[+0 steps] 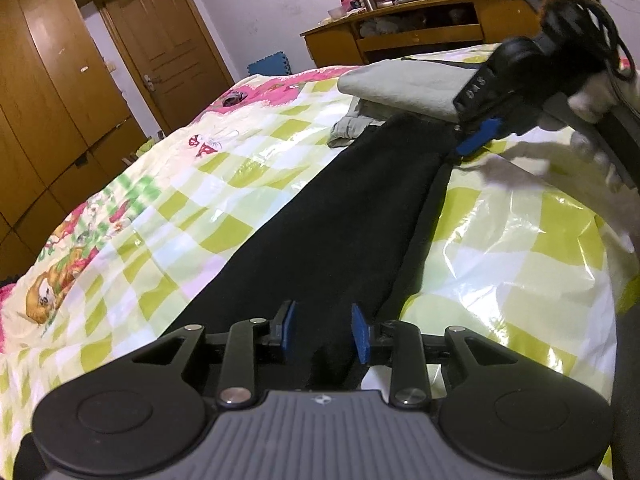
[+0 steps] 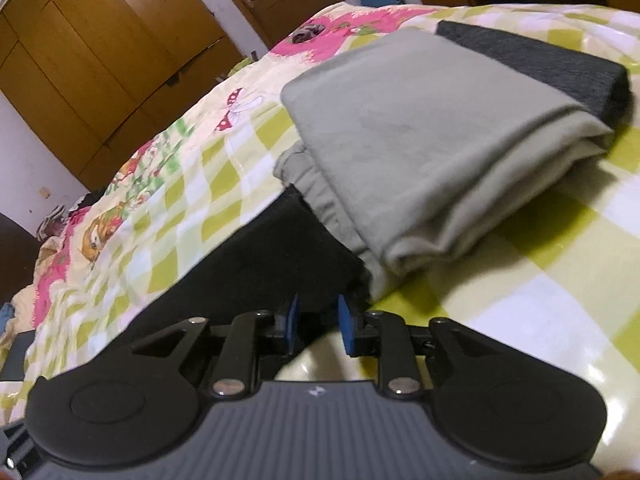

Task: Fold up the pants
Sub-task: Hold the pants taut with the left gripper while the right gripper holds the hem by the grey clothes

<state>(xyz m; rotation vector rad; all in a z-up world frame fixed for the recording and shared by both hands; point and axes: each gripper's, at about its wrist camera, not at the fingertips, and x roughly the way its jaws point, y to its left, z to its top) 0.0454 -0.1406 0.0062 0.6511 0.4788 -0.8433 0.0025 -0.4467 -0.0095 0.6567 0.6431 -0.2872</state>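
Black pants (image 1: 332,220) lie stretched along the bed, running from my left gripper (image 1: 325,332) up to my right gripper (image 1: 478,140). My left gripper's blue pads (image 1: 290,330) stand on either side of the near end of the pants, with black cloth between them. In the right wrist view my right gripper (image 2: 316,322) has the far end of the black pants (image 2: 272,256) between its blue pads (image 2: 345,322). Both sets of jaws look closed on the cloth.
Folded grey-green pants (image 2: 404,136) lie just past the black pants, with a folded dark grey garment (image 2: 540,60) behind. The bed has a green-checked cartoon cover (image 1: 168,184). A wooden wardrobe (image 1: 48,92), a door (image 1: 160,40) and a cluttered desk (image 1: 416,28) stand beyond.
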